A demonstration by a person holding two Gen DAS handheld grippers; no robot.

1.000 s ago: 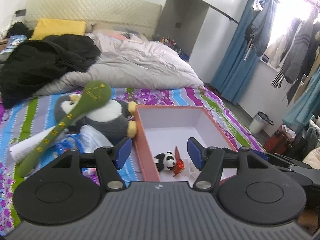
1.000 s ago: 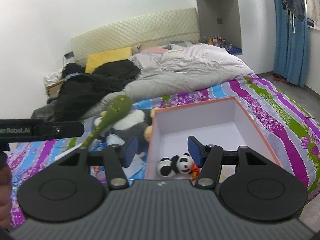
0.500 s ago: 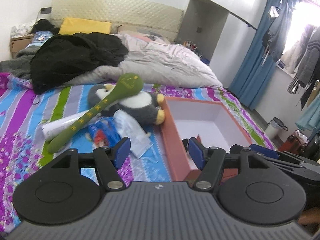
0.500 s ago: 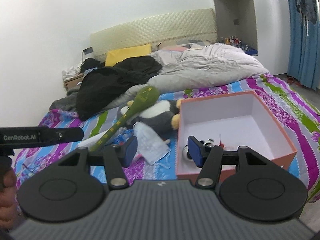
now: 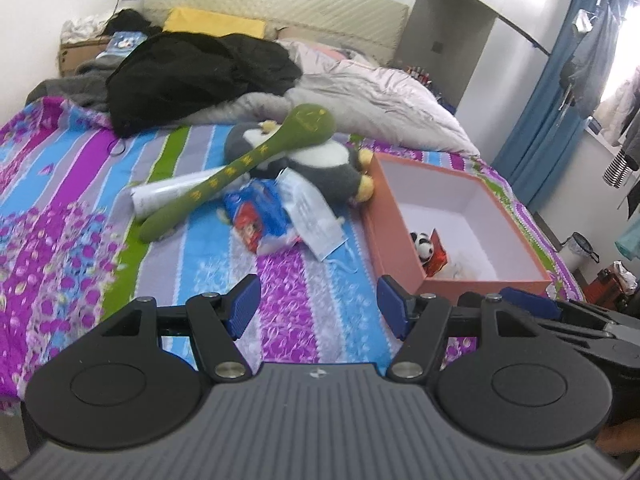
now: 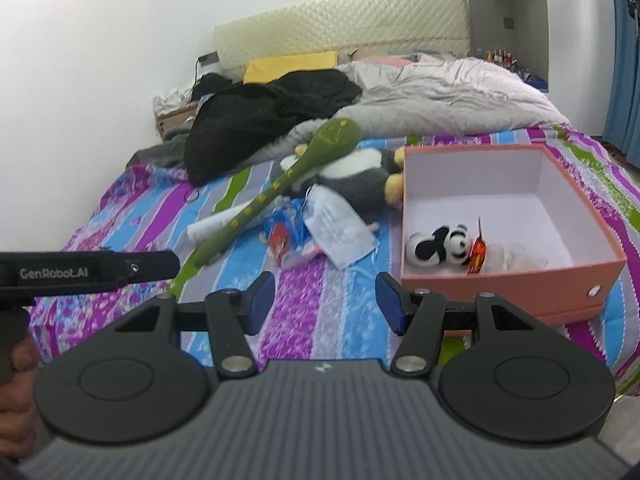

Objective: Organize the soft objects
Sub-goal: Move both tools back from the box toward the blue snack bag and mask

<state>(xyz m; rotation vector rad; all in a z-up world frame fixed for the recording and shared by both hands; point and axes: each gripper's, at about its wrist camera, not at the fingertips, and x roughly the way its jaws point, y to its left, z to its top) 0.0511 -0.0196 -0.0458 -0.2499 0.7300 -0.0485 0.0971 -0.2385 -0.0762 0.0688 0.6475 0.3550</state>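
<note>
An open salmon-coloured box point(image 5: 396, 236) point(image 6: 516, 276) sits on the striped bedspread, holding a small panda plush point(image 5: 422, 242) point(image 6: 440, 246) and a red-orange item point(image 6: 478, 254). Left of it lie a grey penguin plush point(image 5: 320, 168) point(image 6: 360, 184), a long green plush point(image 5: 248, 164) point(image 6: 280, 188), a blue-red packet point(image 5: 260, 216) point(image 6: 284, 232), a white mask point(image 5: 316, 216) point(image 6: 340, 228) and a paper roll point(image 5: 168, 196). My left gripper point(image 5: 318, 310) and right gripper point(image 6: 325, 300) are both open and empty, held back from the pile.
A grey duvet point(image 5: 360, 96), black clothes point(image 5: 192, 76) and a yellow pillow point(image 5: 214, 26) cover the head of the bed. The left gripper's handle point(image 6: 88, 270) shows at the left in the right wrist view. Blue curtains point(image 5: 552, 92) and a bin point(image 5: 580, 246) stand right.
Both grippers have pulled back from the box and swung left; the toy pile now shows in the middle. The panda lies in the box as before.
</note>
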